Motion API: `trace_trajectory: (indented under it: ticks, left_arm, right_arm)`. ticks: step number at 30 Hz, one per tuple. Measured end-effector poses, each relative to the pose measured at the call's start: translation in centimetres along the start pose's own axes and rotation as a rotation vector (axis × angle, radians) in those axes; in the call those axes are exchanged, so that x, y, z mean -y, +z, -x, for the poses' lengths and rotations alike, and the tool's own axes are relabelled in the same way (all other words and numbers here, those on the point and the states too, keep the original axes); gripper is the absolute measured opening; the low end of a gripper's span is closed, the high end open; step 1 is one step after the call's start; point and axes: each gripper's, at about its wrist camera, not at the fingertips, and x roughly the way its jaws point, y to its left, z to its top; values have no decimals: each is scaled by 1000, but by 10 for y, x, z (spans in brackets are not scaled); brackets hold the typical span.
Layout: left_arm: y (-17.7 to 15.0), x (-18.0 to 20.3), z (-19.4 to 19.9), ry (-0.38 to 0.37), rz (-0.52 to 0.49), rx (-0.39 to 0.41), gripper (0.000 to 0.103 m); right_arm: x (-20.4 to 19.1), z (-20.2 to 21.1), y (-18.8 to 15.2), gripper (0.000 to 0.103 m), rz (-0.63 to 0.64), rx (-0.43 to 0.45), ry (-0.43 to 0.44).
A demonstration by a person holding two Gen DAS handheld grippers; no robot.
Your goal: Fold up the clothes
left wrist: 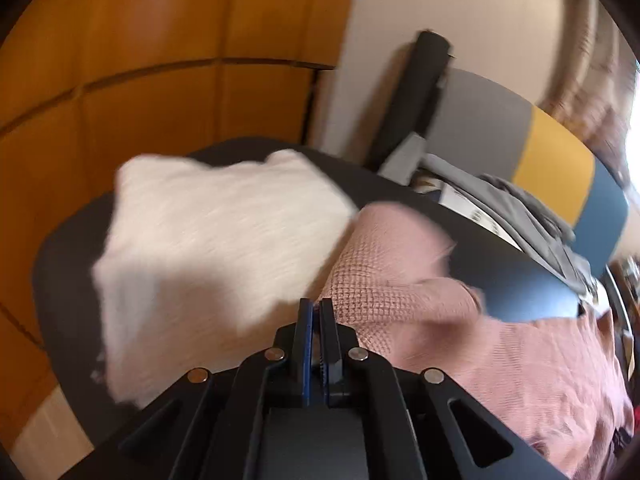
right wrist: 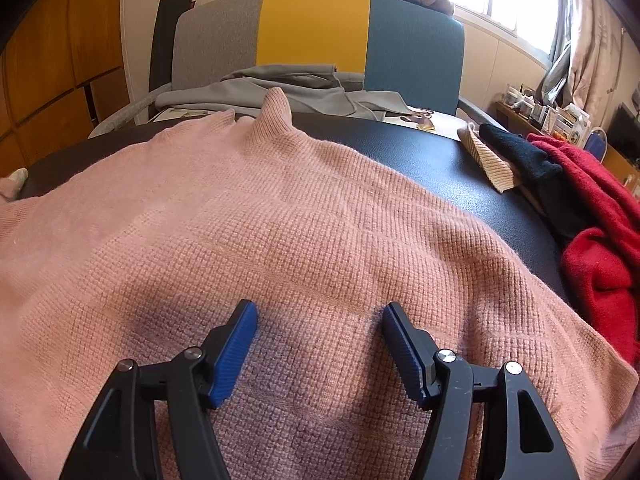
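A pink knit sweater (right wrist: 280, 220) lies spread over the dark table (right wrist: 440, 160). My right gripper (right wrist: 320, 316) is open, its blue-padded fingers (right wrist: 236, 344) just above the sweater's near part. In the left wrist view my left gripper (left wrist: 316, 308) is shut on an edge of the pink sweater (left wrist: 400, 276), lifted off the table (left wrist: 520, 280). A white fuzzy garment (left wrist: 216, 232) lies folded on the table to the left of it. The left view is blurred by motion.
A pile of red (right wrist: 592, 248), black (right wrist: 532, 160) and beige (right wrist: 488, 160) clothes sits at the table's right edge. A chair with a grey, yellow and blue back (right wrist: 316, 32) stands behind the table with a grey garment (right wrist: 288, 88) on it. Wooden cabinets (left wrist: 140, 40) stand left.
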Motion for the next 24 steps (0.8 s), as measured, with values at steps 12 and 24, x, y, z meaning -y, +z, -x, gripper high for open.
trace_trajectory:
  ticks: [12, 24]
  left_arm:
    - [-13, 38, 36, -87, -321, 92, 27]
    - [-11, 107, -33, 194, -765, -72, 4]
  right_arm:
    - [-3, 0, 0, 69, 6, -2, -23]
    - [-2, -2, 0, 73, 5, -4, -34]
